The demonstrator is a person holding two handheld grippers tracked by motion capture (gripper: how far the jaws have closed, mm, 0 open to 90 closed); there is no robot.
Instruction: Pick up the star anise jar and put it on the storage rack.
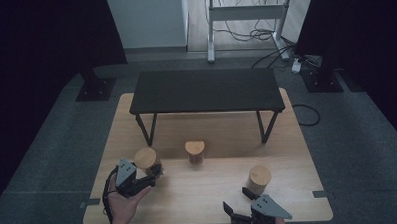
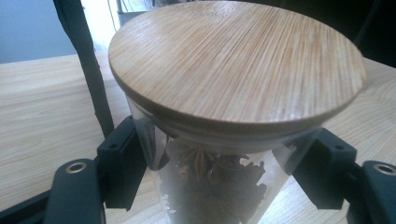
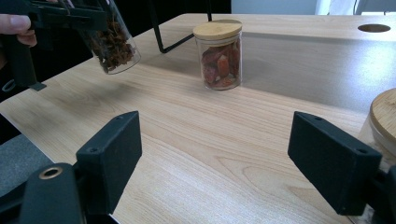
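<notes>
Left gripper (image 1: 153, 177) clamps the clear glass jar of star anise with its round bamboo lid (image 2: 236, 60), tilted above the table's near-left, while the right gripper (image 3: 215, 154) hangs released near-right.

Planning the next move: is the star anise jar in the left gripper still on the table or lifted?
Lifted. In the right gripper view the jar hangs tilted above the table, clamped in the left gripper, its bamboo lid on.

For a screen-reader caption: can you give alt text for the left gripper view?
A clear glass jar of dark star anise with a round bamboo lid sits clamped between the left gripper's black jaws. A light wooden table lies behind it.
</notes>
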